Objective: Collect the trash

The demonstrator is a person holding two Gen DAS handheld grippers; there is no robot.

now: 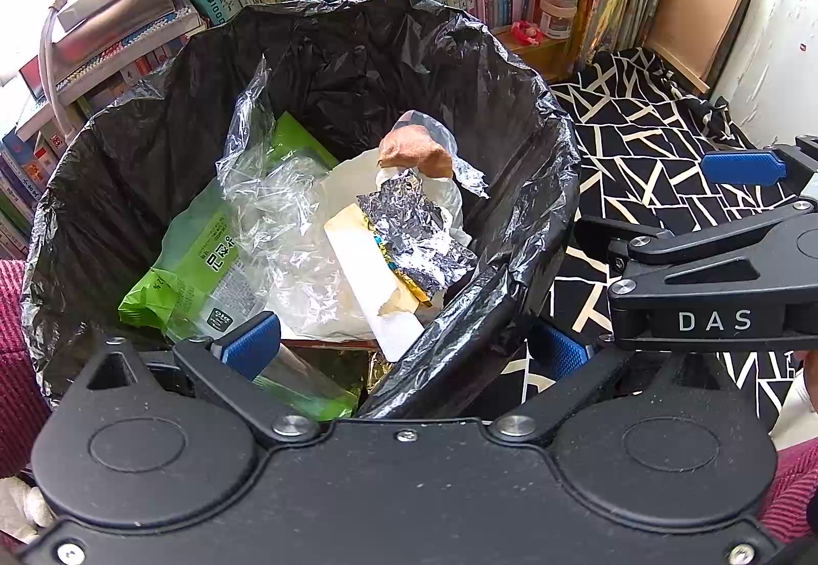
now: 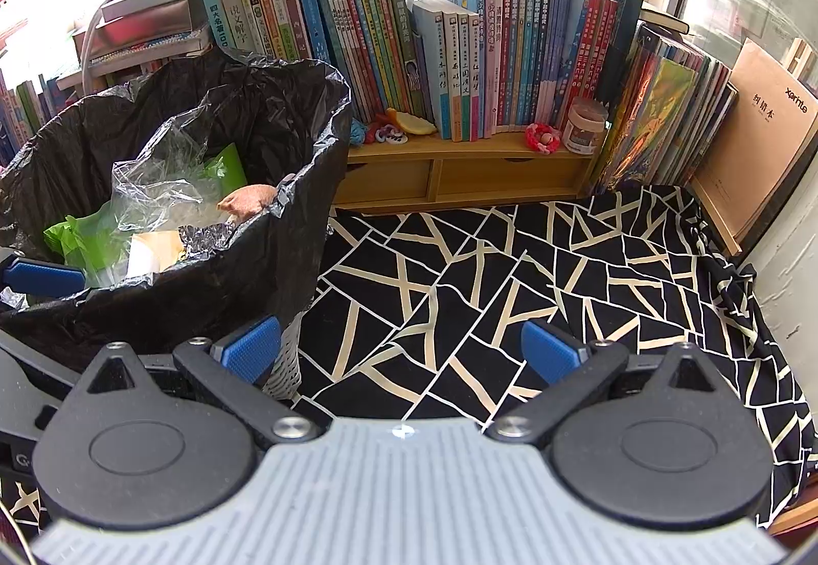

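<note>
At the bottom of the left wrist view my left gripper (image 1: 404, 350) stands wide apart and holds nothing; its left blue pad (image 1: 251, 344) hangs just inside the near rim of the bin, its right pad outside, so the rim with its black liner (image 1: 450, 324) passes between the fingers. I cannot tell whether either pad touches the plastic. Beyond, in the middle of that frame, the trash bin (image 1: 153, 115) holds a green packet (image 1: 204, 258), crumpled clear film (image 1: 276, 186), a pale card box (image 1: 368, 268), a foil wrapper (image 1: 414, 227) and a brown scrap (image 1: 414, 151).

My right gripper (image 2: 404, 350) is also spread wide and empty, hovering over the black patterned cloth (image 2: 562, 268), its left pad (image 2: 251, 344) just beside the bin's outer wall at lower left. In the upper half of the right wrist view, a wooden shelf (image 2: 460, 156) carries a row of books (image 2: 460, 53).
</note>
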